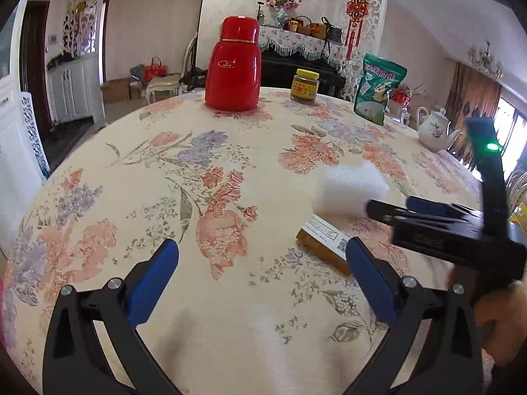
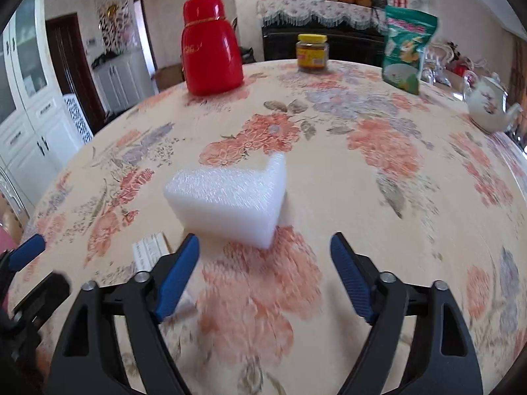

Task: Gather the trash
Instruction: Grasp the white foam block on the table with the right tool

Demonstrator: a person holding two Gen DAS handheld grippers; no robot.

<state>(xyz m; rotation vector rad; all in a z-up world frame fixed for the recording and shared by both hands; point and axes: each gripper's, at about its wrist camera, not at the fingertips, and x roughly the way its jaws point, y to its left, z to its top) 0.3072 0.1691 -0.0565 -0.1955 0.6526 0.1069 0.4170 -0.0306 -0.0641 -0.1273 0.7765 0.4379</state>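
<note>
Left gripper [image 1: 262,263]: jaws stood wide apart over the floral tablecloth [image 1: 230,177], nothing between them.
Right gripper [image 2: 265,256]: jaws spread wide, empty, just short of the foam.
White L-shaped foam block [image 2: 227,204]: lay on the cloth, directly ahead of the right gripper.
Flat brown-and-white carton [image 1: 324,245]: lay beside the foam, near the left gripper's right finger.
Red flask [image 1: 234,65]: upright at the far edge.

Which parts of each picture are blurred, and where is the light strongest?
Left wrist view: the right gripper and white foam block are motion-smeared; the window at the right edge is brightest. Right wrist view: the tablecloth smears toward the right and bottom.
</note>
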